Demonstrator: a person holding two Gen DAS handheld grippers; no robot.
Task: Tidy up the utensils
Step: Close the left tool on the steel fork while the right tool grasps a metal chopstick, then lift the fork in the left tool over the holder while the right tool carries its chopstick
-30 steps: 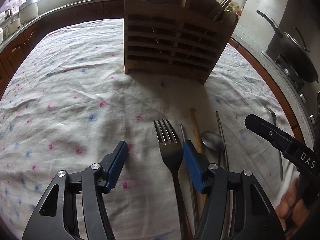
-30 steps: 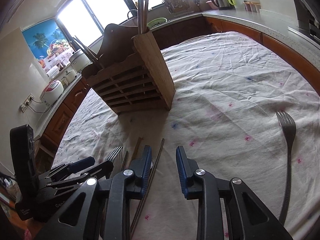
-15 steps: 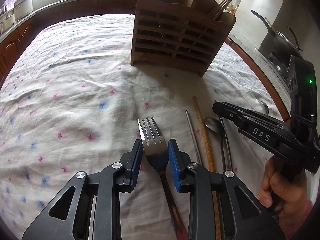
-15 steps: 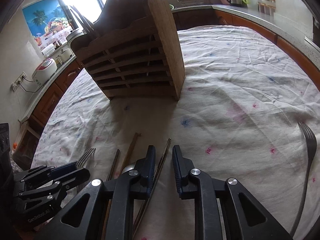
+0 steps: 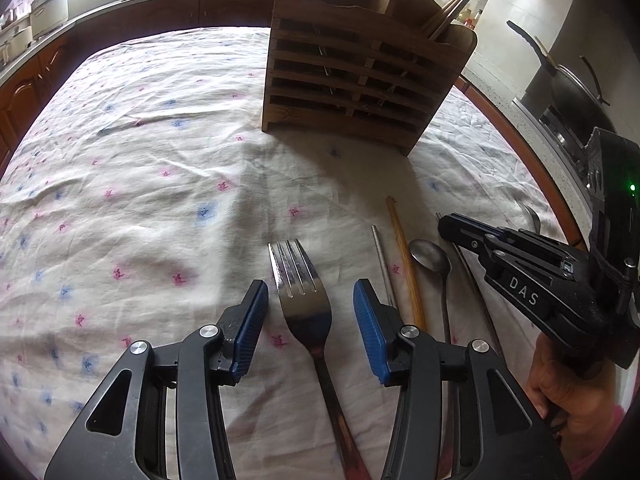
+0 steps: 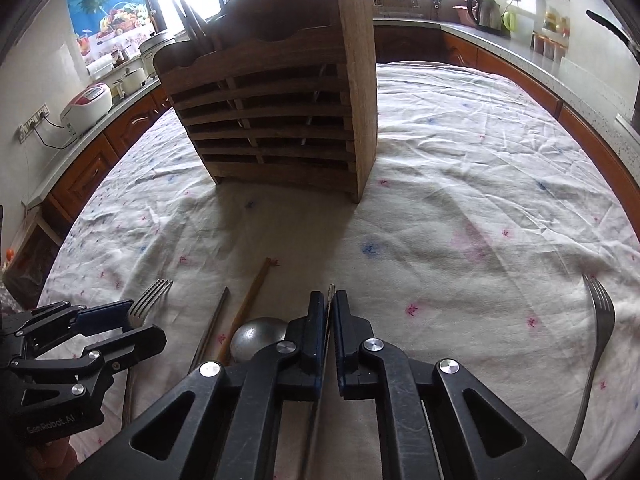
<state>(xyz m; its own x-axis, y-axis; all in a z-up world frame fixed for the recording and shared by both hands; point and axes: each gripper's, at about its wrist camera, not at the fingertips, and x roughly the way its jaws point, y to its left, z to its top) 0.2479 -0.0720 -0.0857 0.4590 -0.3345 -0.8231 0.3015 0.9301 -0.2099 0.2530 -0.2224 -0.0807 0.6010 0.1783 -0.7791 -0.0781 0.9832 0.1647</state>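
A steel fork (image 5: 298, 268) lies on the flowered cloth between the blue pads of my left gripper (image 5: 310, 286). Its jaws are opening and neither pad touches the fork. To the right lie a metal chopstick (image 5: 382, 260), a wooden chopstick (image 5: 404, 256) and a spoon (image 5: 430, 256). My right gripper (image 6: 329, 296) is shut on another thin metal chopstick (image 6: 330, 290), whose tip pokes out past the pads. The slatted wooden utensil holder (image 6: 280, 120) stands upright beyond, with chopsticks and other utensils in it.
A second fork (image 6: 600, 320) lies alone at the far right of the cloth. The table (image 5: 140, 128) is ringed by kitchen counters with a rice cooker (image 6: 86, 108), a kettle (image 6: 486, 10) and a wok (image 5: 568, 84). A hand (image 5: 568, 384) holds the right gripper.
My left gripper narrowed around the fork's head, then widened again. My right gripper slid over the thin metal chopstick and shut on it, coming close beside the left gripper.
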